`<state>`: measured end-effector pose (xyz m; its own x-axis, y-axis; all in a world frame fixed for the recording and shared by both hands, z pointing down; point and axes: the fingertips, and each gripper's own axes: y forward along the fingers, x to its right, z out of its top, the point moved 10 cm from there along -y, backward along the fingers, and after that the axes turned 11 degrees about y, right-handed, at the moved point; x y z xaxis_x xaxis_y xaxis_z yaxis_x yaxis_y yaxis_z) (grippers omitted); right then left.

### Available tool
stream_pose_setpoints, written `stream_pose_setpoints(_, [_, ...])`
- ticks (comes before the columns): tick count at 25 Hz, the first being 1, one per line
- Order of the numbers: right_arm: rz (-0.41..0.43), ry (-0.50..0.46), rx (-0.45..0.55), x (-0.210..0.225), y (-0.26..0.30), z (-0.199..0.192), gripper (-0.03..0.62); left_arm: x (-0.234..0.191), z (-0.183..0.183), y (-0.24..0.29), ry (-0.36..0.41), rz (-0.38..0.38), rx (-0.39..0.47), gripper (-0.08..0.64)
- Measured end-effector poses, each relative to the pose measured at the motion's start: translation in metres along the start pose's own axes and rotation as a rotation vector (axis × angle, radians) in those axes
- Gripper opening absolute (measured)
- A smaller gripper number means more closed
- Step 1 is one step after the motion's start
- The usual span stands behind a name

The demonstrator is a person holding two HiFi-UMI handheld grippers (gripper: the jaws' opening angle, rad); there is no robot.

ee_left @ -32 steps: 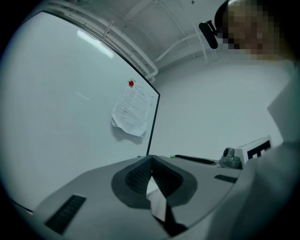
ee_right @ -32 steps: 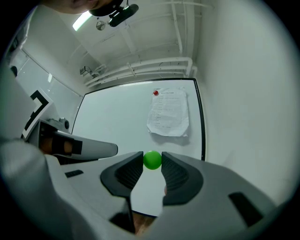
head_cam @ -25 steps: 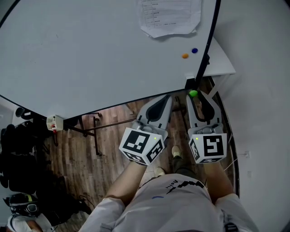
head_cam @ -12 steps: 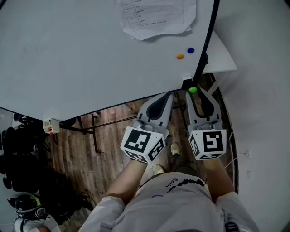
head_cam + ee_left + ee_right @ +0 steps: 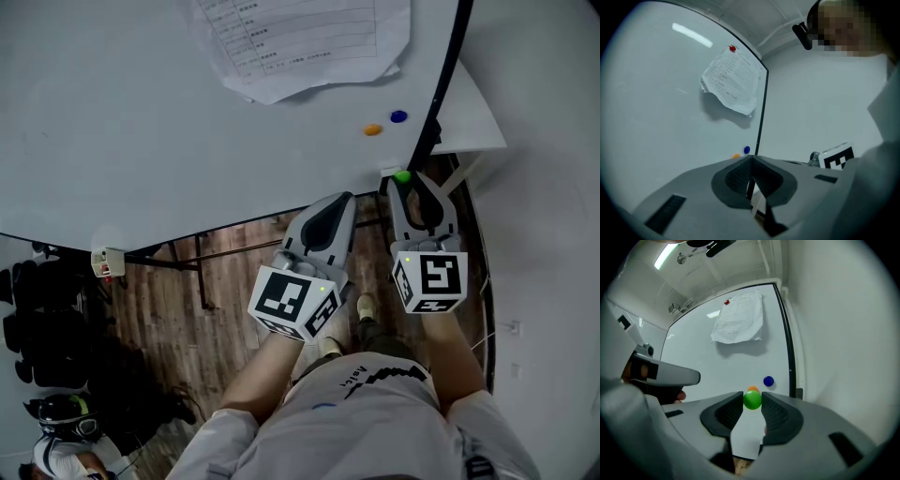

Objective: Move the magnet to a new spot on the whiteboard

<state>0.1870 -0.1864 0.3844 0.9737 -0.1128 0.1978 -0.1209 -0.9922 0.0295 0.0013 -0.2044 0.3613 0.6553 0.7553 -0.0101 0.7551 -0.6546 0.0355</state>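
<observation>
Right claw (image 5: 752,400) clamped on green magnet (image 5: 752,400), ball pinched right at the jaw tips. In head view the magnet sits at the whiteboard (image 5: 141,112) lower right corner, next to the black frame edge; can't tell if it touches the board face.

Left claw (image 5: 751,160) jaws pressed together, nothing between them. In head view it is at 9 o'clock of the right claw, just beside it, tip at the board's bottom edge and over the wood floor (image 5: 159,309).

Orange magnet (image 5: 373,130) on the board at 11 o'clock of the green one, near. Blue magnet (image 5: 398,116) at 12 o'clock of the green one, just beside the orange one, close to the frame.

Paper (image 5: 300,37) with printed lines hangs on the board further off at 11 o'clock, bottom edge curled. Red magnet (image 5: 732,48) at its top edge, seen in both claw views.

Both claws point toward the board, marker cubes facing the head camera.
</observation>
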Motion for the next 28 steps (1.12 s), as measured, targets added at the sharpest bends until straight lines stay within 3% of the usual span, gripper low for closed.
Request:
stream_pose_setpoints(12, [-0.014, 0.03, -0.036, 0.038, 0.063, -0.019, 0.13, -0.018, -0.011, 0.032, 0.007, 0.046, -0.054, 0.009])
stream_pose_setpoints(28, [-0.017, 0.036, -0.031, 0.055, 0.094, -0.027, 0.13, -0.023, -0.014, 0.053, 0.004, 0.05, -0.077, 0.009])
